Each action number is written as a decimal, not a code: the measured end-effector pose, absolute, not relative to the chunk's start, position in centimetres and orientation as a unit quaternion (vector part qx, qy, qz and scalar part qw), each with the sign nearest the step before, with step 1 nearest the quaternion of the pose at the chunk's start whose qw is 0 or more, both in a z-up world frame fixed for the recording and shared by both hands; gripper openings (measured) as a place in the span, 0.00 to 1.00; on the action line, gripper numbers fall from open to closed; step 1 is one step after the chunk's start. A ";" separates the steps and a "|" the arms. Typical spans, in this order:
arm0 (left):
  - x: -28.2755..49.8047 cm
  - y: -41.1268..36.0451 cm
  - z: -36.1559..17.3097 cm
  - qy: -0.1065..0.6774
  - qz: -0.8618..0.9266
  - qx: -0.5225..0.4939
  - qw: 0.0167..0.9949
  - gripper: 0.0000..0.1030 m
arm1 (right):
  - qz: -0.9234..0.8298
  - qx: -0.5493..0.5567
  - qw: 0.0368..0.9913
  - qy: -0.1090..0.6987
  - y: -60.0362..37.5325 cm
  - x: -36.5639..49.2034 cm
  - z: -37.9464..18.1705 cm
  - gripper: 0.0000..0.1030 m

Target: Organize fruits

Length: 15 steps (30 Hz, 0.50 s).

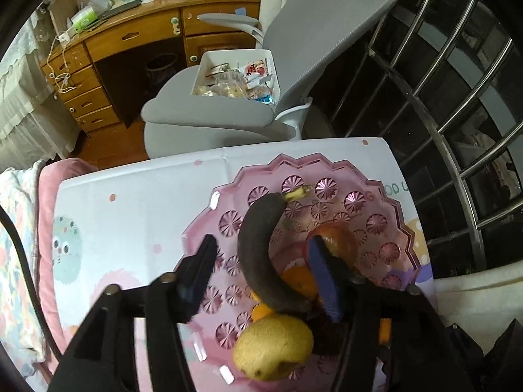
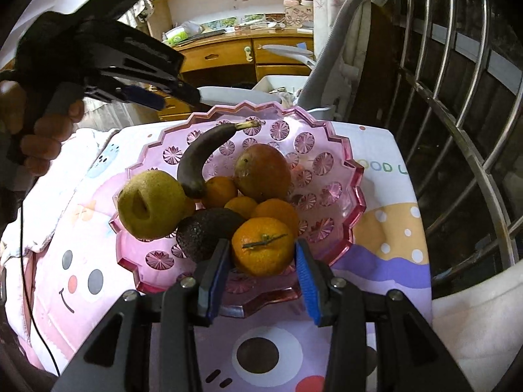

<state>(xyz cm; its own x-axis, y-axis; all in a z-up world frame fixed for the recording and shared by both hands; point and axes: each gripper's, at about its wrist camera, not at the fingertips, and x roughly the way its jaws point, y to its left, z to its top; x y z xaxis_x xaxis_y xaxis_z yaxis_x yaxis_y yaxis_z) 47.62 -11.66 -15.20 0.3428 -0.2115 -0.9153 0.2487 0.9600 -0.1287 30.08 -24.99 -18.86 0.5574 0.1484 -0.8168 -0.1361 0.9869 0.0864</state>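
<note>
The right gripper (image 2: pixel 261 271), low in the frame, is spread apart around a tangerine (image 2: pixel 263 251) at the near rim of the pink bowl (image 2: pixel 340 176), without clearly touching it. The left gripper (image 1: pixel 264 261) hangs released over the blackened banana (image 1: pixel 261 254), its right finger hiding part of the mango (image 1: pixel 336 238). A pear (image 1: pixel 273 346) sits at the bowl's lower edge.

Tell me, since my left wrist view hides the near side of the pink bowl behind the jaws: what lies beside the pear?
Observer: A dark avocado, right beside the pear in the pink bowl.
Operator: Where is the right gripper?
Observer: The right gripper is open, its jaws either side of the front mandarin.
Operator: How many mandarins in all?
Observer: Four show in the right wrist view.
</note>
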 end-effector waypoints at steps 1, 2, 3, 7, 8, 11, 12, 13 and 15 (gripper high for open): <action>47.3 -11.3 -14.8 0.555 -0.139 0.014 0.820 0.62 | 0.081 0.011 0.882 0.463 -24.8 30.0 -18.6 0.45; 46.7 -10.7 -14.4 0.555 -0.138 0.010 0.821 0.64 | 0.083 0.015 0.882 0.464 -24.7 29.9 -18.3 0.50; 46.2 -10.2 -14.0 0.555 -0.137 0.007 0.821 0.64 | 0.082 0.018 0.882 0.463 -24.5 29.6 -17.9 0.52; 43.9 -8.1 -12.9 0.558 -0.135 -0.005 0.819 0.66 | 0.069 0.020 0.883 0.464 -23.7 28.6 -16.6 0.55; 43.0 -7.4 -12.5 0.559 -0.137 -0.006 0.818 0.66 | 0.062 0.023 0.883 0.464 -23.5 28.1 -16.2 0.57; 40.6 -6.0 -11.7 0.558 -0.144 -0.006 0.817 0.69 | 0.042 0.036 0.881 0.471 -22.8 26.6 -15.4 0.61; 39.7 -5.4 -11.5 0.558 -0.145 -0.008 0.817 0.71 | 0.034 0.040 0.879 0.473 -22.6 26.1 -15.2 0.62; 38.4 -4.6 -11.3 0.558 -0.144 -0.011 0.817 0.76 | 0.023 0.048 0.876 0.479 -22.2 25.1 -15.0 0.62; 36.4 -3.4 -11.2 0.562 -0.145 -0.015 0.814 0.77 | 0.013 0.064 0.870 0.488 -21.8 23.7 -14.9 0.64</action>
<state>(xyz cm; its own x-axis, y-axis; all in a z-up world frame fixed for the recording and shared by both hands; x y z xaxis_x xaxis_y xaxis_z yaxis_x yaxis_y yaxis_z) 36.43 -3.35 -11.21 0.3262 -0.2533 -0.9107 0.2192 0.9574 -0.1878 23.69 -21.76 -14.90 0.5235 0.0848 -0.8478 0.0392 0.9916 0.1234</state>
